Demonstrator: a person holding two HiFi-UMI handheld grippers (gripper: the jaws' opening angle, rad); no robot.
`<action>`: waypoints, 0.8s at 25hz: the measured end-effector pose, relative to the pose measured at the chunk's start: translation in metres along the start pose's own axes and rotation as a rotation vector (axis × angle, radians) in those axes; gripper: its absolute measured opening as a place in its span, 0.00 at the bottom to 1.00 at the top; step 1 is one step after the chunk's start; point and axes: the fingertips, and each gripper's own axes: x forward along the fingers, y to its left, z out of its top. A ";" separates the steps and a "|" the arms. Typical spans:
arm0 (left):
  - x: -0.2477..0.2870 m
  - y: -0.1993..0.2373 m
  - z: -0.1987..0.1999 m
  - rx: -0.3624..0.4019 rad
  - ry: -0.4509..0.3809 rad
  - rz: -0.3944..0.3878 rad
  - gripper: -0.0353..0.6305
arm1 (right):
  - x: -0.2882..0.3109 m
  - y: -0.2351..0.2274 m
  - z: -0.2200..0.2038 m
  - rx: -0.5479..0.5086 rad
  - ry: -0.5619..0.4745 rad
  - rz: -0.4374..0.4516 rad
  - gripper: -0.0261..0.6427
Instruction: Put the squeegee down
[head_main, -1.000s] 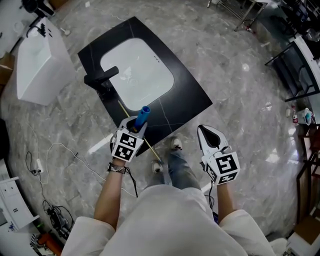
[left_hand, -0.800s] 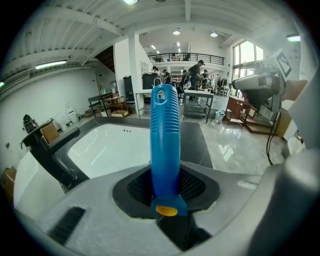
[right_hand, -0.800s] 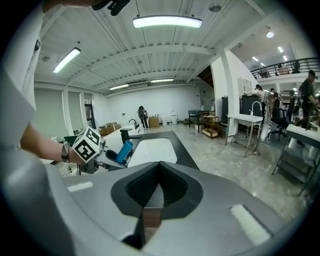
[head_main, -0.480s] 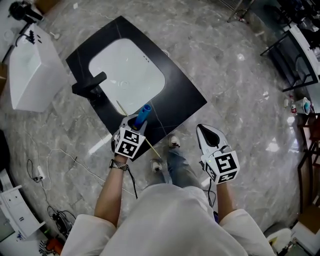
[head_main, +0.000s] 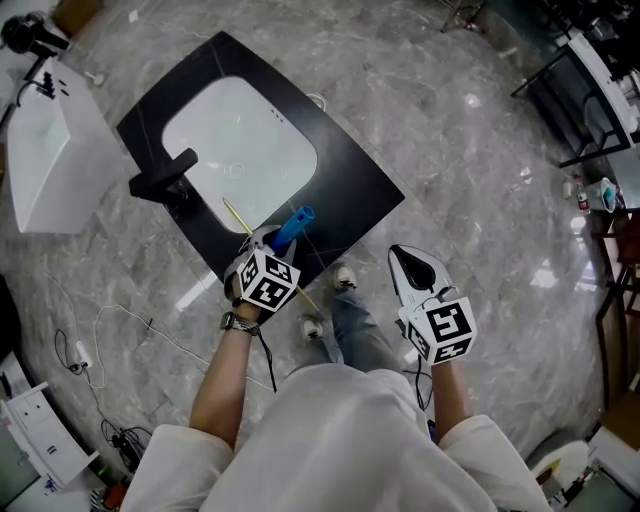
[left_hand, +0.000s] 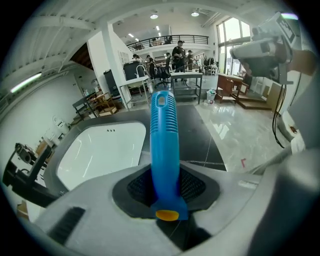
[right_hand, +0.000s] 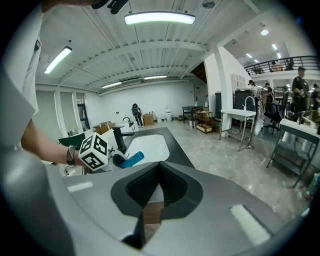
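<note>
From the head view, the left tongs (head_main: 272, 240) pinch the squeegee (head_main: 295, 224) by its blue handle. The handle slants up and rightward just past their tips, over the near edge of the black bench (head_main: 350, 190). A thin pale rod (head_main: 235, 213) runs beneath them. The right tongs (head_main: 412, 262) hang well apart to the right, above the marble floor (head_main: 480, 150).

Only the left gripper view shows the ribbed handle clamped between the pads, with the white basin (left_hand: 95, 150) ahead-left and a black tap (left_hand: 22, 175) further left.

The right gripper view shows its own pads pressed together on nothing, and the marker cube (right_hand: 94, 151) of the left tongs ahead-left.

Since a second ago the handle has tipped rightward and the left tongs have sunk
</note>
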 end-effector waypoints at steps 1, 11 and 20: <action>0.002 0.000 0.001 0.006 0.004 0.000 0.23 | -0.001 -0.001 -0.001 0.004 0.001 -0.005 0.05; 0.028 -0.007 0.000 0.120 0.067 0.020 0.25 | -0.012 -0.011 -0.012 0.031 0.008 -0.037 0.05; 0.037 -0.010 -0.002 0.170 0.082 0.022 0.26 | -0.013 -0.016 -0.014 0.049 0.006 -0.042 0.05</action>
